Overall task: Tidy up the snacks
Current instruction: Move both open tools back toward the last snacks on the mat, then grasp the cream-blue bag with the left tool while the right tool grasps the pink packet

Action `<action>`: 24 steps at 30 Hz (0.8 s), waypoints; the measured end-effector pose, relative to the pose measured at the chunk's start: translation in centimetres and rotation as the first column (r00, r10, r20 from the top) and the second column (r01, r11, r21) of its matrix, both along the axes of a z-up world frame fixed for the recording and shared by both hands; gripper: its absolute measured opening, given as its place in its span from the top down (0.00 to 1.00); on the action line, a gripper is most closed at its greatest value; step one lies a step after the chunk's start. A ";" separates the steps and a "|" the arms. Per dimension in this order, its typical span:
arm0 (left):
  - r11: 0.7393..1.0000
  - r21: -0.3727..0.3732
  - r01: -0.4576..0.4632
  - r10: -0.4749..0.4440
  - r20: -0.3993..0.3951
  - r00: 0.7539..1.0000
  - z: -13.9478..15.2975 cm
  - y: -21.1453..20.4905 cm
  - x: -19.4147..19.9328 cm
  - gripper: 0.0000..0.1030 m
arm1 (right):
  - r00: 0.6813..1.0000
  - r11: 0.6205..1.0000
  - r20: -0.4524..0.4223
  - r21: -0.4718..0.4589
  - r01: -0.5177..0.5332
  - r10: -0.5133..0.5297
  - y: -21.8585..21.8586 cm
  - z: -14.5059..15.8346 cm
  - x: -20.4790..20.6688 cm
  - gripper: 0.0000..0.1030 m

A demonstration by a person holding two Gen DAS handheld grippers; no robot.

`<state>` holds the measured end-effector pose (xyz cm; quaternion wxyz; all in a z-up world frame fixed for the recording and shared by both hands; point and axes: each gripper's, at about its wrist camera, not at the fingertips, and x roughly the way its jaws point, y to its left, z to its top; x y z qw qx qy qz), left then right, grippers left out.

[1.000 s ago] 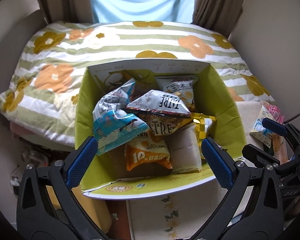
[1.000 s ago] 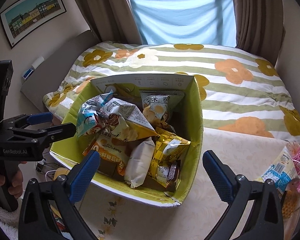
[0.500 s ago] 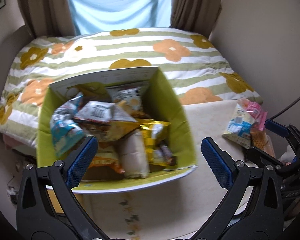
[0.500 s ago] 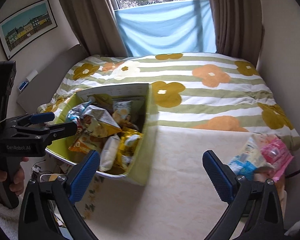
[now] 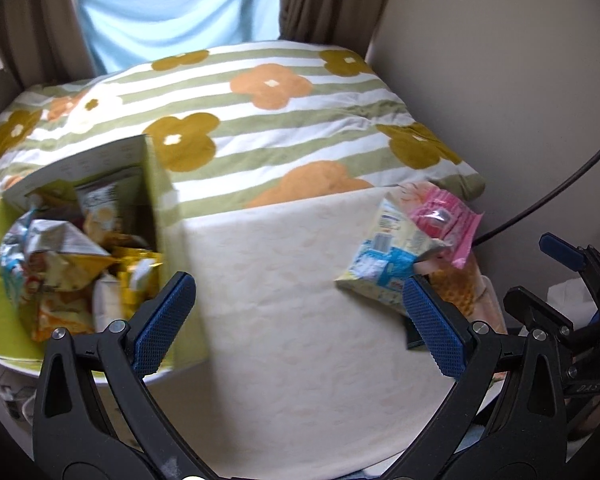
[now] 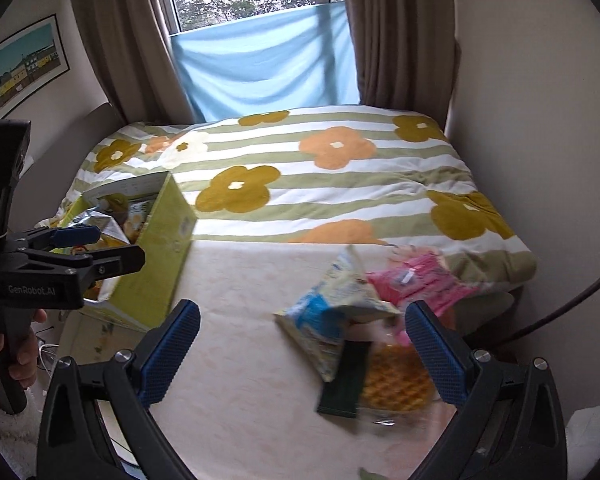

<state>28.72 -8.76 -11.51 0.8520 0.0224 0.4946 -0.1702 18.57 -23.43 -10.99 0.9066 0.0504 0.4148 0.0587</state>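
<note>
Surface: pale cream tablecloth point(image 6: 260, 360) with a faint pattern lies under both of my grippers, blurred by motion.
Right gripper point(image 6: 304, 354): I hold it spread wide with nothing between the blue pads, low over the cloth.
Left gripper point(image 5: 296, 322): also spread wide and holding nothing; in the right wrist view it shows from the side at far left, my hand point(image 6: 4, 356) on its grip.
Loose snacks: a waffle pack point(image 6: 396, 384) and a dark flat packet point(image 6: 344, 376) lie nearest my right gripper, between its pads and nearer the right one; a yellow-and-blue bag point(image 6: 324, 316) rests partly over them, and a pink packet point(image 6: 416, 284) sits just behind it at the table's far right.
Snack box point(image 5: 160, 216): the green carton stands at the table's left edge, stuffed with bags, left of my left gripper's left pad in its own view.
Beyond: a striped quilt point(image 6: 320, 176) with orange and mustard flowers, then a blue cloth point(image 6: 268, 64) across the window between brown curtains.
Change: a second ago both cameras faced the box head-on; now both have swung right, the box has slid to the left edge and the loose pile is in front of my right gripper.
</note>
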 end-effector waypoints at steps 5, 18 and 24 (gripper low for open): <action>0.997 0.020 0.077 -0.076 -0.029 0.997 -2.1 -5.0 0.6 0.00 | 1.000 1.000 -0.022 -0.010 0.005 -0.005 -4.0 -1.0 -0.3 0.01; 0.954 0.043 0.297 -0.282 -0.213 0.935 -11.4 -13.3 5.1 0.00 | 0.990 0.998 -0.129 0.030 0.062 -0.058 -6.8 -8.3 -0.6 0.01; 0.935 0.035 0.353 -0.333 -0.256 0.908 -15.1 -14.8 6.6 0.01 | 0.983 0.994 -0.158 0.036 0.104 -0.097 -6.1 -11.1 -0.5 0.01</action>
